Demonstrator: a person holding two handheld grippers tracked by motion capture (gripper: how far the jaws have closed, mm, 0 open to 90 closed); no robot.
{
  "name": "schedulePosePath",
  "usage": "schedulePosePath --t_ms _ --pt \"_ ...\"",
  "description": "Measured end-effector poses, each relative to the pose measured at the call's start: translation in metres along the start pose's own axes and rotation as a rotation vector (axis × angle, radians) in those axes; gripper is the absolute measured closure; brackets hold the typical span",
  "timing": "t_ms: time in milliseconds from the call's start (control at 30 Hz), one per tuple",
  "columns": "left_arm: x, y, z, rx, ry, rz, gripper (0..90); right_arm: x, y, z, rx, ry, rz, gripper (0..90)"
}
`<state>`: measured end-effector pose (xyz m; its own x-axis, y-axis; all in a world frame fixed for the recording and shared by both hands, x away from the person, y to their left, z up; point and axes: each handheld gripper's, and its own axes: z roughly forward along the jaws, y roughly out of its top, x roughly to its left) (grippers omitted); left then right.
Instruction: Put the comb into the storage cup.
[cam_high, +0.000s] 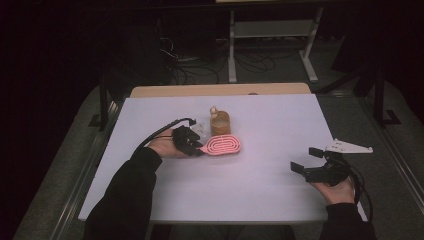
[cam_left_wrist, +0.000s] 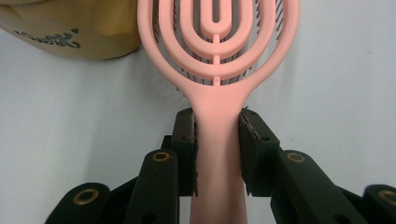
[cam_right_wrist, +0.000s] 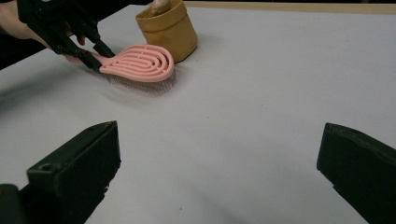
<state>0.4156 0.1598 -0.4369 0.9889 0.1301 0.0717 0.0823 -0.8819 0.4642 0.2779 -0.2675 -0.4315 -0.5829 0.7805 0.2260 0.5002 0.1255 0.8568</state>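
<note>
High view: left gripper pinches the brush by its handle, on the table just before the pot. Right gripper spread, holding nothing.
Left gripper view: pads press the handle.
Right gripper view: jaws wide apart over bare table

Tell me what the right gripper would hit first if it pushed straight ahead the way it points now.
Probably the pink hairbrush, held at its handle by the left gripper. Bare table lies between. The tan pouch sits just behind; depth is hard to judge.
</note>
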Motion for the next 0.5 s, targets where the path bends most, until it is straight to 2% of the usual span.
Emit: schedulePosePath --t_ms 300,500 --pt "-0.008 0.0 -0.012 0.0 0.015 0.018 69.9 0.001 0.0 0.001 0.003 0.0 0.001 0.0" --pt "-0.011 -0.003 -0.021 -0.004 0.021 0.011 69.9 0.002 0.0 0.001 0.005 0.003 -0.001 0.0"
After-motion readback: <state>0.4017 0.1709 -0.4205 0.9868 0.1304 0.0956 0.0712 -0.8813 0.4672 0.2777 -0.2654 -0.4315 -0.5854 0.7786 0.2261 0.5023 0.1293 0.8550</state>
